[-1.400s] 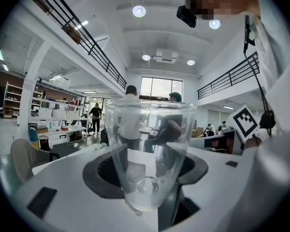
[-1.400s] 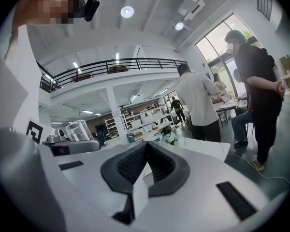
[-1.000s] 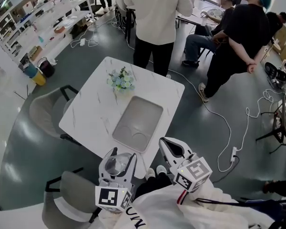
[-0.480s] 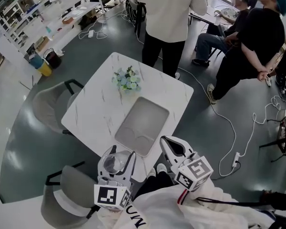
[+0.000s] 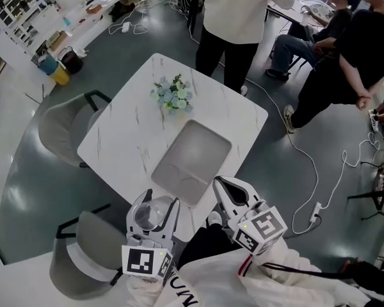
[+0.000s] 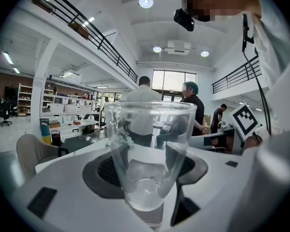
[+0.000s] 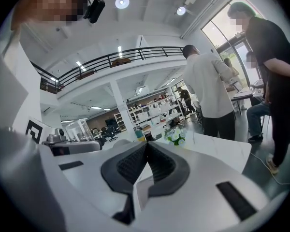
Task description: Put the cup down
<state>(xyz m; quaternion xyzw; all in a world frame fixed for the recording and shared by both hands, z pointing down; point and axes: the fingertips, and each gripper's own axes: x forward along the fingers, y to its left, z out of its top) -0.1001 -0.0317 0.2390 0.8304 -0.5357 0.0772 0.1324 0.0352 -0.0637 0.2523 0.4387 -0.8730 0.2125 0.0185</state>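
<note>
A clear glass cup point(image 6: 150, 158) stands upright between the jaws of my left gripper point(image 5: 155, 211), which is shut on it. In the head view the cup point(image 5: 151, 213) hangs just off the near edge of the white marble table point(image 5: 125, 142). A grey tray point(image 5: 192, 162) lies on the table ahead of both grippers. My right gripper point(image 5: 229, 194) is shut with nothing in it, its jaws point(image 7: 146, 158) pressed together, held near the table's near right edge.
A small bunch of flowers point(image 5: 172, 95) stands on the table beyond the tray. Grey chairs sit at the left point(image 5: 61, 133) and near left point(image 5: 83, 261). Several people point(image 5: 240, 18) stand or sit past the far side. Cables point(image 5: 307, 165) trail over the floor at right.
The view has shifted a little; the table now sits slightly nearer and more to the left. Both grippers keep their hold and posture, with the cup still gripped.
</note>
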